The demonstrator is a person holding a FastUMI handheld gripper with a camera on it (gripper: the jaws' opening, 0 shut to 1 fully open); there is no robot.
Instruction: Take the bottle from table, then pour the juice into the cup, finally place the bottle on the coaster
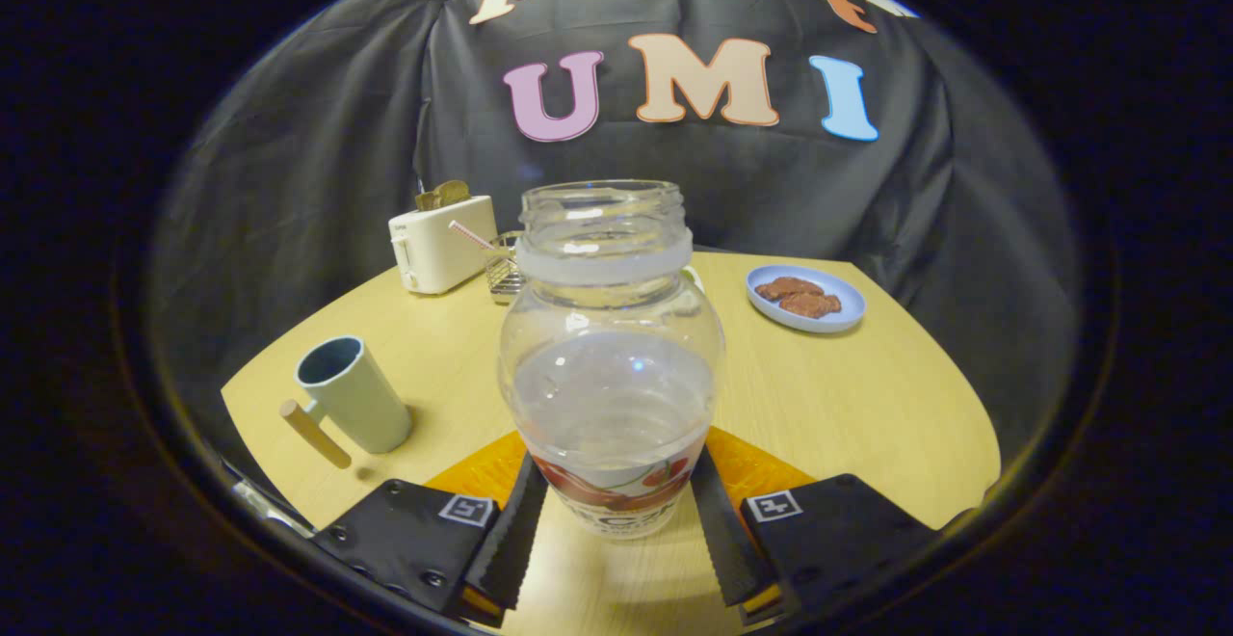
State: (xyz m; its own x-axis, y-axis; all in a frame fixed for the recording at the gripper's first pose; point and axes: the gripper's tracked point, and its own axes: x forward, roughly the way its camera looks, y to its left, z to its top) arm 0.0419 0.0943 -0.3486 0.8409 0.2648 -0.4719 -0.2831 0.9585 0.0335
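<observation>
The gripper [615, 511] has both fingers pressed against the lower sides of the bottle [610, 357], closed to the bottle's width. The bottle stands upright between them, uncapped, clear, with clear liquid reaching about halfway up its body. Under and behind its base an orange coaster [756, 470] shows on either side; whether the bottle rests on it cannot be told.

To the left of the fingers stands one grey-green cup [354, 393] with a wooden handle, open mouth up, its contents not visible. Beyond the bottle to the right, one blue plate [807, 299] holds brown pieces of food near the worktop's far edge. At the far left sit one white toaster [441, 241] with toast in it and a small wire basket [503, 272] holding a striped straw. The pale wooden worktop [867, 405] is bare between plate and fingers.
</observation>
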